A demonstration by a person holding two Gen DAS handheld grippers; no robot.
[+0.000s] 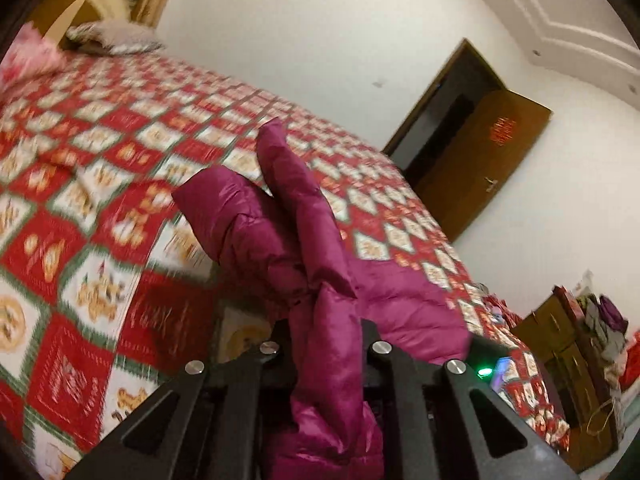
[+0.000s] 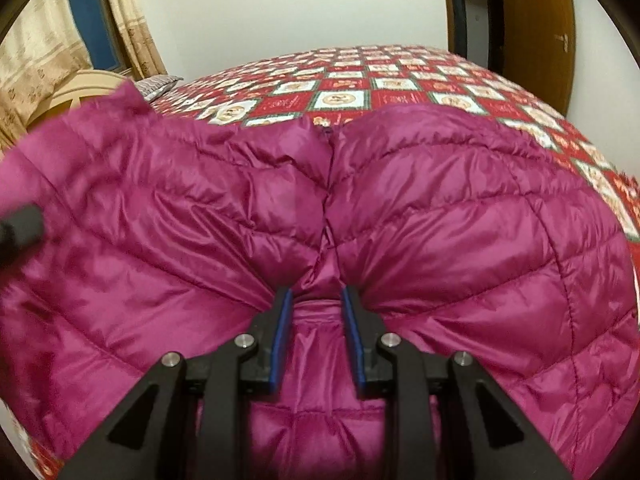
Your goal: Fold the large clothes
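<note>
A bed with a red, white and green checked cover fills most of both views, and a wooden door stands open at its far right. A magenta quilted jacket lies spread across the near part of the bed, zip line running away down its middle. In the right wrist view the right gripper is clamped on a bunched fold of the jacket at the near end of the zip, its blue pads pressed into the fabric. In the left wrist view the left gripper is closed narrowly on another part of the jacket, a puffy section that stands up between its fingers above the cover. A striped pillow lies at the far left.
</note>
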